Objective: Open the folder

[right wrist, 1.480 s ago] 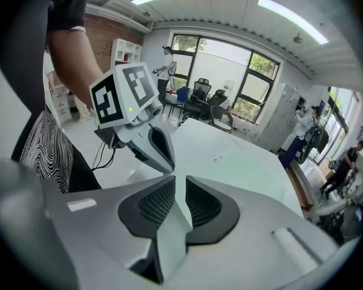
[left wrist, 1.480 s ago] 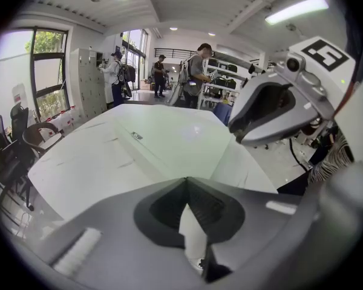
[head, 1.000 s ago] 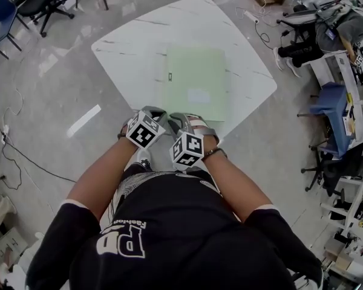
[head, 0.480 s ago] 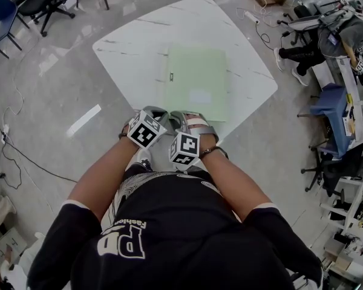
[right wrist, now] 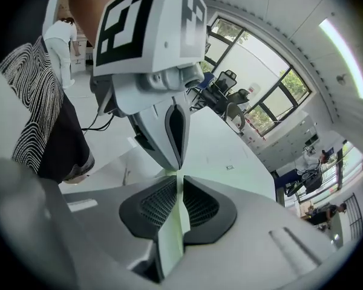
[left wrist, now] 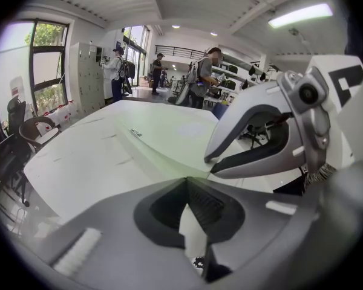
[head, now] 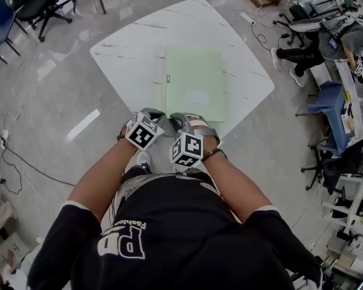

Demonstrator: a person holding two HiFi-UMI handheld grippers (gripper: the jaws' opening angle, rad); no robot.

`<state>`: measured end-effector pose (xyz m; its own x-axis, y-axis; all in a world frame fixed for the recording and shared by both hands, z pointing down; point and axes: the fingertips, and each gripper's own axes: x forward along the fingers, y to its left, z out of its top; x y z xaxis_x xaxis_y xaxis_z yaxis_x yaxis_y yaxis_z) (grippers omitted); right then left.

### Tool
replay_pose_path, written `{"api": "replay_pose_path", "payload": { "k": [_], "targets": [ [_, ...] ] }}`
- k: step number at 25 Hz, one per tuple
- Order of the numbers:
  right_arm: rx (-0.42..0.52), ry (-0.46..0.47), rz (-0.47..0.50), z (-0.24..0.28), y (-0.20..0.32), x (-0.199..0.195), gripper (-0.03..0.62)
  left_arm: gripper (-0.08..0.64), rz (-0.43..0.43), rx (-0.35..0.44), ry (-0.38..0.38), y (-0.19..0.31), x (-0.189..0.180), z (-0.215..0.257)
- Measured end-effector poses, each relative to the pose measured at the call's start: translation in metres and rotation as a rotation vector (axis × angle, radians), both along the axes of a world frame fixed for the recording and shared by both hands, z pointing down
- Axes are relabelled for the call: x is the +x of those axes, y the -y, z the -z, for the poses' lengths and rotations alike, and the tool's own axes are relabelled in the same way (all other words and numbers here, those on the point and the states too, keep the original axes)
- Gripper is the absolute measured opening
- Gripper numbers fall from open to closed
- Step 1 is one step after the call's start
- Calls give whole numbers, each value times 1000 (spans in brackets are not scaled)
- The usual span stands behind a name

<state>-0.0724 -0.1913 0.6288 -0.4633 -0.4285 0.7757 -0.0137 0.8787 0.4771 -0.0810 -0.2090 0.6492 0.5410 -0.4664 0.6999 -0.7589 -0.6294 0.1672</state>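
Pale green folder (head: pixel 193 84) lies flat and closed on white table (head: pixel 127 47); its label patch is unreadable. Right gripper (right wrist: pixel 177 183) is clamped on its near edge. Left gripper (left wrist: pixel 186 181) is alongside, tips together, with an unidentified pale sliver between. Shirt (head: pixel 169 234) reads "Fashion", "PD".

A white bench (head: pixel 127 53) stood on grey floor (head: pixel 54 95); chairs (head: pixel 33 2) nearby; windows (left wrist: pixel 48 65) and strip lights (left wrist: pixel 299 15) shone.
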Motion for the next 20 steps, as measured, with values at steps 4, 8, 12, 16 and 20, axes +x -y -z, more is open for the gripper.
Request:
{"api": "replay_pose_path", "payload": {
  "k": [4, 8, 12, 16, 20],
  "targets": [
    [-12, 44, -47, 9, 2, 2, 21, 52, -4, -6, 5, -1, 1, 0],
    [-50, 107, -114, 19, 7, 5, 14, 52, -5, -7, 10, -1, 0, -2],
    [-94, 177, -184, 30, 9, 10, 14, 52, 8, -12, 5, -3, 1, -2],
    [-139, 245, -234, 43, 11, 14, 14, 52, -2, -6, 18, -2, 1, -2],
    [-197, 318, -292, 53, 10, 20, 14, 52, 0, -4, 20, -2, 1, -2]
  ]
}}
